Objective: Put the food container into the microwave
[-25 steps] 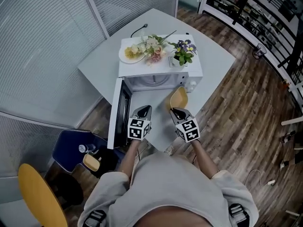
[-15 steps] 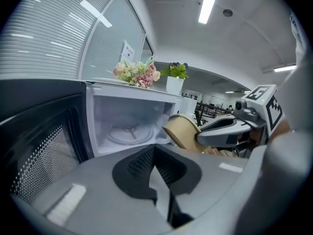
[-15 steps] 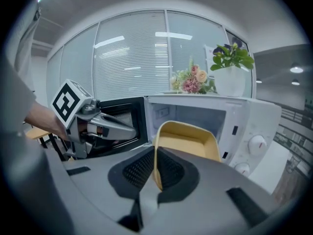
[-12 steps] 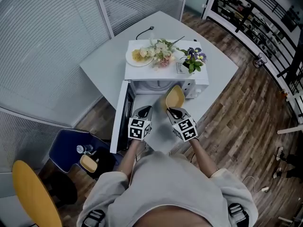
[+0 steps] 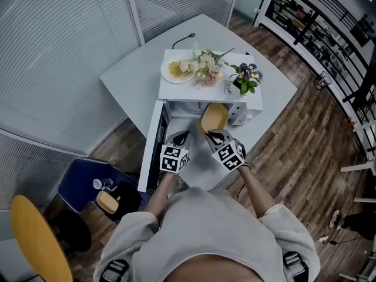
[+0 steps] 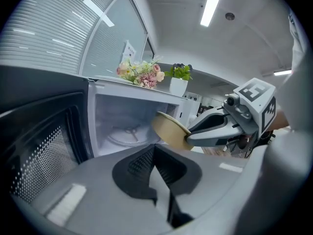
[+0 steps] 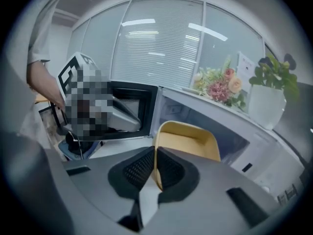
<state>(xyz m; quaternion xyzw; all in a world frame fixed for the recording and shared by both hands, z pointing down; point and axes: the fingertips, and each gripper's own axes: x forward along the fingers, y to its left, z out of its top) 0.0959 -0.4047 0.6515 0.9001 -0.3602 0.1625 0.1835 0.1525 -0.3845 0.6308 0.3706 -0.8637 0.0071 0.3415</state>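
Observation:
A yellow food container hangs tilted at the mouth of the white microwave, whose door stands open to the left. My right gripper is shut on the container's near rim, and the container fills the space ahead of the jaws. In the left gripper view the container shows edge-on before the cavity and its glass turntable. My left gripper is shut with nothing in it, hovering beside the open door.
On the microwave's top lie a plate of food, a flower bunch and a potted plant. The microwave stands on a white table. A blue chair and a yellow chair stand at lower left.
My right gripper has carried the yellow container up and forward, from in front of the microwave to the cavity's mouth. The left gripper has stayed by the door.

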